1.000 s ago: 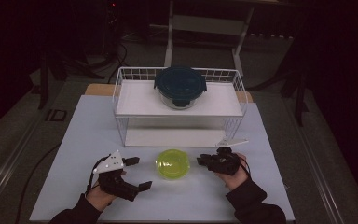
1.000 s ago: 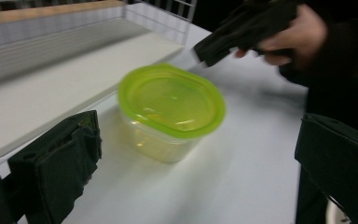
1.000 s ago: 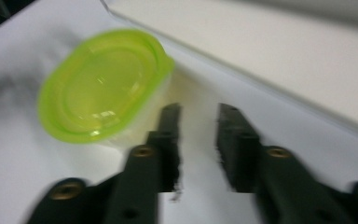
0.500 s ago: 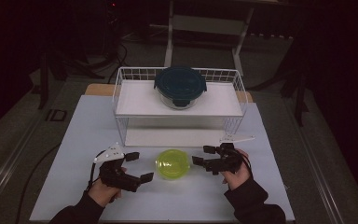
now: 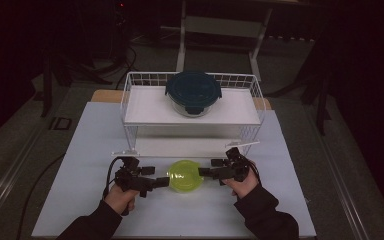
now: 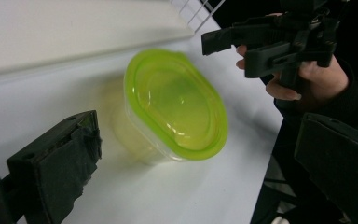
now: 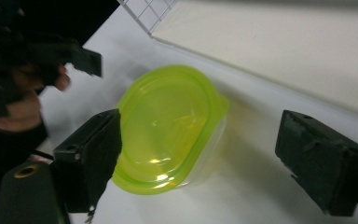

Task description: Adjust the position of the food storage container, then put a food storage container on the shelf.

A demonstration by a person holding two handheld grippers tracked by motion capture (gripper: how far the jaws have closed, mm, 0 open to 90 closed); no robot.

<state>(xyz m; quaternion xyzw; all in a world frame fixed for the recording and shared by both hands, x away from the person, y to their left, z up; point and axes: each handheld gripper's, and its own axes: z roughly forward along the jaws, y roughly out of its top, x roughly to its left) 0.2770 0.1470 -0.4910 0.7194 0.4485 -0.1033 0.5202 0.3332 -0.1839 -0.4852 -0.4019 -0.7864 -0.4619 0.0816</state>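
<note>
Green-lidded container (image 5: pixel 185 176) sits on the white table (image 5: pixel 80 150), near its front edge, just in front of the wire rack (image 5: pixel 192 112). It lies between the two grippers; its body is clear, its lid lime green and seated.

Left gripper (image 5: pixel 164 181) is level, pointing at the container's left side. Its jaws stand apart with nothing between them; in the left gripper view the container (image 6: pixel 175 105) is ahead of the jaws, not inside them. Whether a tip touches the lid rim in the high view cannot be told.

Right gripper (image 5: pixel 206 172) is level, pointing at the container's right side. Its jaws have just been opening and now stand wide apart. In the right gripper view the container (image 7: pixel 168 128) lies partly in the gap, but the pads are clear of it, so there is no grip.

Judged step: approach from both sides, grasp not yet made. The next move likely calls for one gripper to steady the clear body while the other takes the lid rim or its small tab, or for a two-sided lift. The smooth plastic could slide on the table if pushed from one side only.

On the rack's upper shelf sits a round glass dish with a dark blue lid (image 5: pixel 193 91), well apart from the hands.

No brand, label or writing can be read on the container, rack, dish or grippers.
</note>
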